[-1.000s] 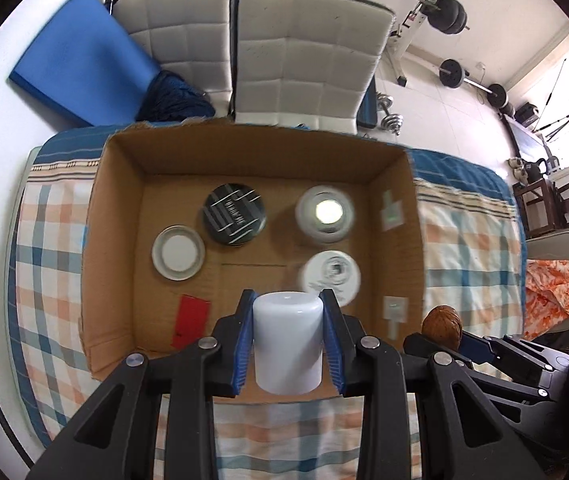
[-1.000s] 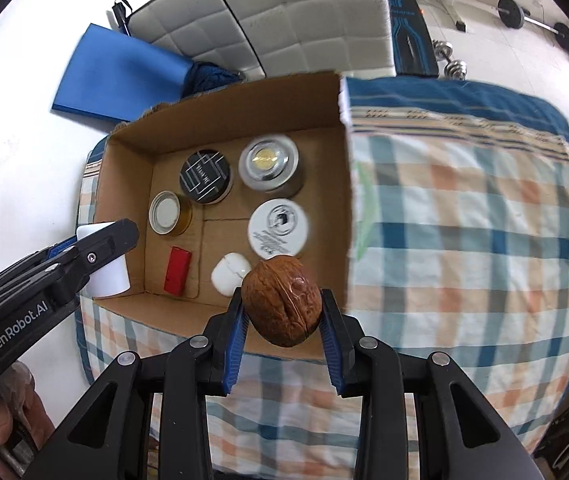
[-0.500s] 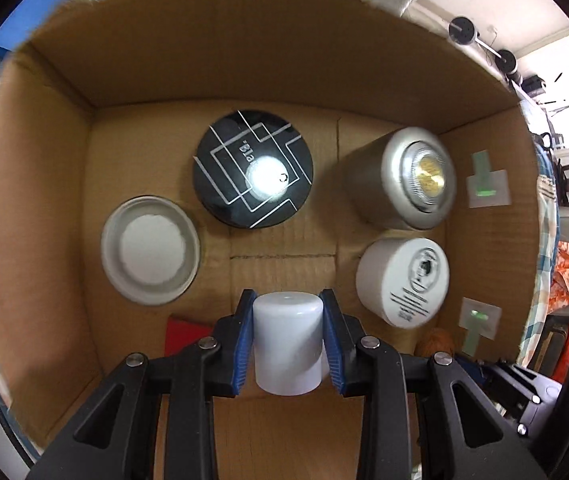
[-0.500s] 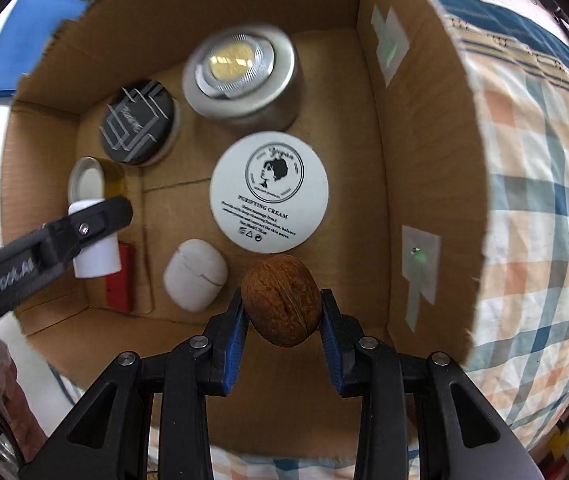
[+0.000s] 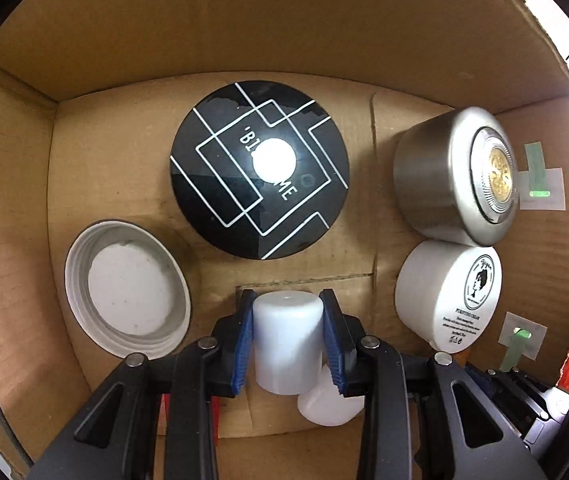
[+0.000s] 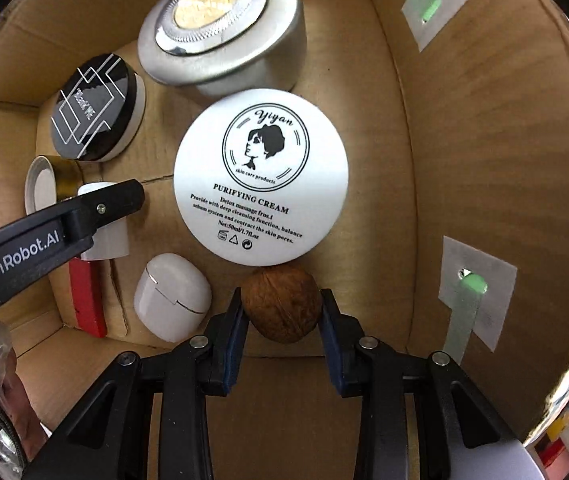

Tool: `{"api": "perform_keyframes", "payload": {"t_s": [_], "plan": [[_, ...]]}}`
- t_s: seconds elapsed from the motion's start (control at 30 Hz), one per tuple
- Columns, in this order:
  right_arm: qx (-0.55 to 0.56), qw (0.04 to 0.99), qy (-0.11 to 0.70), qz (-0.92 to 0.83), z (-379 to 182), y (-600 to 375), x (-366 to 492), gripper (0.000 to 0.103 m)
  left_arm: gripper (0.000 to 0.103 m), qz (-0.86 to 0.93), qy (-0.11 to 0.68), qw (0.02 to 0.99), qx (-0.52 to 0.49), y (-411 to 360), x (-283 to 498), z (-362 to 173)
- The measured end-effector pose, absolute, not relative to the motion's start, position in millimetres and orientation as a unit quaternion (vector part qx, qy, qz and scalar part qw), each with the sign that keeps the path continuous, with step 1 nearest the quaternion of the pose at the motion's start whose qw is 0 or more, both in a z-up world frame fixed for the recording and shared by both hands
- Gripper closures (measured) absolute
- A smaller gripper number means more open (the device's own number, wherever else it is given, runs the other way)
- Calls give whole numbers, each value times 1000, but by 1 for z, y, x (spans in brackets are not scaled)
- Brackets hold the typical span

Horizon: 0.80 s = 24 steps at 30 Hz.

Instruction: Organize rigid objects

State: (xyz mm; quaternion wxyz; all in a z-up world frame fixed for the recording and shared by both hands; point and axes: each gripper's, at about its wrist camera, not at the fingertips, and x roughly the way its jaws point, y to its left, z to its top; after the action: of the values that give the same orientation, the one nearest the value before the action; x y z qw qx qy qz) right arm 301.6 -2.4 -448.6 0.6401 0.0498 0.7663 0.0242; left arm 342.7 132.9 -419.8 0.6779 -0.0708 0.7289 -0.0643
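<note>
Holding white cap (image 5: 287, 340) in left gripper (image 5: 287, 344), low inside cardboard box (image 5: 244, 32), between open white lid (image 5: 126, 288) and purifying cream jar (image 5: 450, 296). Cap looks light, hard, smooth, maybe slippery; blue pads pinch its round sides, good spot. Right gripper (image 6: 281, 312) pinches walnut (image 6: 281, 304) near box floor, just beside cream jar and white earbud case (image 6: 170, 296). Walnut hard, bumpy, light, could roll once let go. Black lid jar (image 5: 259, 170), silver tin (image 5: 452, 178) near back wall.
</note>
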Motion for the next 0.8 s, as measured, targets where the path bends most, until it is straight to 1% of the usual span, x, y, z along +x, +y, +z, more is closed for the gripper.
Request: {"api": "perform_keyframes", "payload": {"t_s": [0.13, 0.27, 0.33, 0.4, 0.43, 0.47, 0.5, 0.53, 0.57, 0.73, 0.77, 0.8], "plan": [[53, 635, 770, 24, -452, -7, 303, 66, 73, -56, 731, 677, -58, 136, 342, -420], [42, 634, 772, 19, -456, -5, 309, 65, 70, -57, 732, 677, -50, 134, 339, -417], [44, 631, 774, 17, -457, -3, 314, 62, 69, -53, 733, 677, -49, 133, 338, -414], [42, 633, 773, 15, -455, 0, 318, 51, 59, -49, 729, 681, -47, 134, 336, -408], [40, 637, 769, 15, -452, 1, 319, 48, 55, -48, 726, 685, -47, 134, 335, -404], [40, 639, 768, 16, -447, 2, 320, 44, 47, -47, 722, 688, -48, 134, 334, -399], [40, 639, 768, 18, -445, 3, 320, 44, 40, -46, 720, 691, -50, 135, 333, -395], [41, 639, 768, 20, -442, 4, 320, 43, 37, -43, 717, 694, -52, 137, 331, -389], [38, 641, 766, 22, -438, 6, 321, 43, 32, -40, 714, 697, -52, 133, 329, -384], [25, 654, 755, 25, -418, 14, 324, 43, 27, -31, 696, 716, -54, 147, 326, -354], [22, 657, 754, 25, -413, 16, 325, 43, 24, -30, 693, 718, -56, 149, 324, -349], [20, 660, 751, 26, -408, 17, 325, 43, 19, -29, 689, 722, -58, 149, 322, -344]]}}
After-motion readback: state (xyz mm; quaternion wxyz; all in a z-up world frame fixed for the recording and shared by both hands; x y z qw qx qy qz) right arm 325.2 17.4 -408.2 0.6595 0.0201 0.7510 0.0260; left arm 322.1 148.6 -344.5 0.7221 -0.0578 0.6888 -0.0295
